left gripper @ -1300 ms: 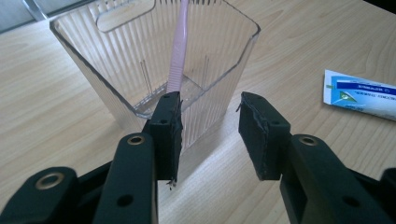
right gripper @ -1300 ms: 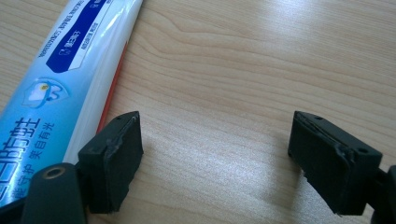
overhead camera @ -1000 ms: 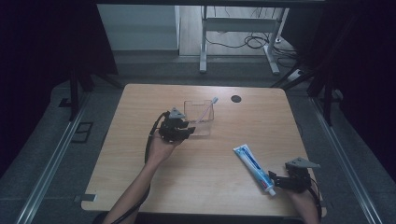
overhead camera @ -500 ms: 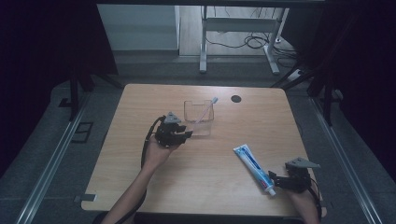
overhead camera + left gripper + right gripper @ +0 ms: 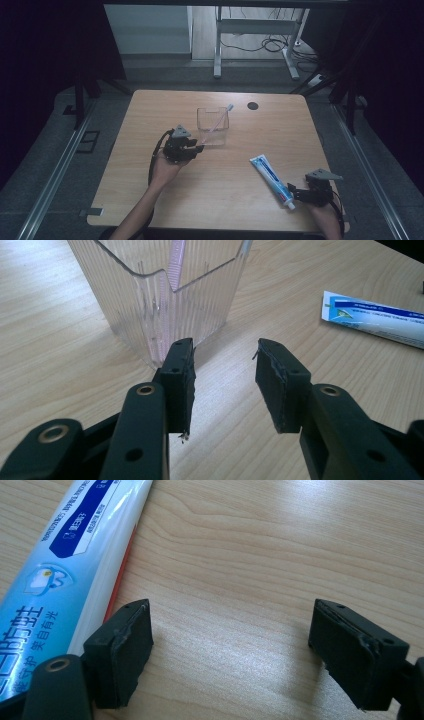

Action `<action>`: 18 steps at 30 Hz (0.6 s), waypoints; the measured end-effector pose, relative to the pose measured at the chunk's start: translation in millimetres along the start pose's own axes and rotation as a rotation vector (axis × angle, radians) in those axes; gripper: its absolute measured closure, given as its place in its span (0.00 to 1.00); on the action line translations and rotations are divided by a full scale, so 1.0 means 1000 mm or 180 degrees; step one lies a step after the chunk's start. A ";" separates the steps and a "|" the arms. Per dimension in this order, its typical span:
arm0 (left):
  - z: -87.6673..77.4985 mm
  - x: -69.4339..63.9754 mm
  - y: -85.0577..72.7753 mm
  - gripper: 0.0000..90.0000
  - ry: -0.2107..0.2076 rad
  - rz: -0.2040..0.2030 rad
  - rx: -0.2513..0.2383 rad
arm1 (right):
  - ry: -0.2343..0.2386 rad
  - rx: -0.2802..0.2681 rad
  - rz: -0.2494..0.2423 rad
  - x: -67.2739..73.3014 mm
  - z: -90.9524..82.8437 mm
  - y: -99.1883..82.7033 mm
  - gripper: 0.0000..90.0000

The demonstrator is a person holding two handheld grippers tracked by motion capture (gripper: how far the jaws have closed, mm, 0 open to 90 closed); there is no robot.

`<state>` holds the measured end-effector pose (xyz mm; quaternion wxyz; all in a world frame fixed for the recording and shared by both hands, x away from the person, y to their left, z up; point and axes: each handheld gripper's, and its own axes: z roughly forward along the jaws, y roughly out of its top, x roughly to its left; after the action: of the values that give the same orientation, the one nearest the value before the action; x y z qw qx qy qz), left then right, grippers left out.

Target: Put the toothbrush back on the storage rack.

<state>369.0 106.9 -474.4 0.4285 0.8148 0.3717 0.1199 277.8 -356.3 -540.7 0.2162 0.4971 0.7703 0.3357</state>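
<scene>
A clear ribbed plastic cup (image 5: 212,126) stands upright on the wooden table (image 5: 150,115), with a pink toothbrush (image 5: 220,117) leaning inside it. My left gripper (image 5: 198,147) sits just in front and to the left of the cup, low over the table. In the left gripper view the cup (image 5: 160,290) and the toothbrush (image 5: 175,265) are close ahead, and the left gripper (image 5: 222,352) is open with bare wood between its jaws. A blue and white toothpaste tube (image 5: 271,179) lies flat at the front right. My right gripper (image 5: 230,615) is open beside the tube (image 5: 65,560), holding nothing.
A small black round disc (image 5: 253,105) is set into the table's far side, right of the cup. Beyond the table's far edge are a metal desk frame and cables on the floor. The toothpaste tube (image 5: 380,320) lies off to the right in the left gripper view.
My left gripper has drawn back a little from the cup, toward the near edge and slightly left, jaws unchanged. The right gripper has stayed where it was.
</scene>
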 end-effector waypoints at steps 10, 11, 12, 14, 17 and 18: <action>-0.006 -0.002 -0.012 0.66 -0.0060 -0.0038 -0.0025 | 0.0000 0.0001 0.0003 0.000 0.000 0.000 0.19; -0.006 -0.002 -0.014 0.66 -0.0062 -0.0054 -0.0028 | 0.0001 0.0001 0.0002 0.000 0.000 0.000 0.19; -0.007 -0.002 -0.016 0.66 -0.0067 -0.0048 -0.0028 | 0.0000 0.0000 0.0001 0.000 0.000 0.000 0.19; -0.008 -0.002 -0.020 0.66 -0.0066 -0.0071 -0.0037 | 0.0000 0.0001 0.0003 0.000 0.000 0.000 0.19; -0.008 -0.002 -0.026 0.66 -0.0068 -0.0091 -0.0037 | 0.0000 0.0001 0.0002 0.000 0.000 0.000 0.19; -0.008 -0.002 -0.028 0.66 -0.0075 -0.0103 -0.0040 | 0.0000 0.0001 0.0002 0.000 0.000 0.000 0.19</action>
<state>349.2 120.7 -491.2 0.4398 0.8073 0.3791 0.1056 277.7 -356.3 -540.7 0.2160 0.4974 0.7702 0.3357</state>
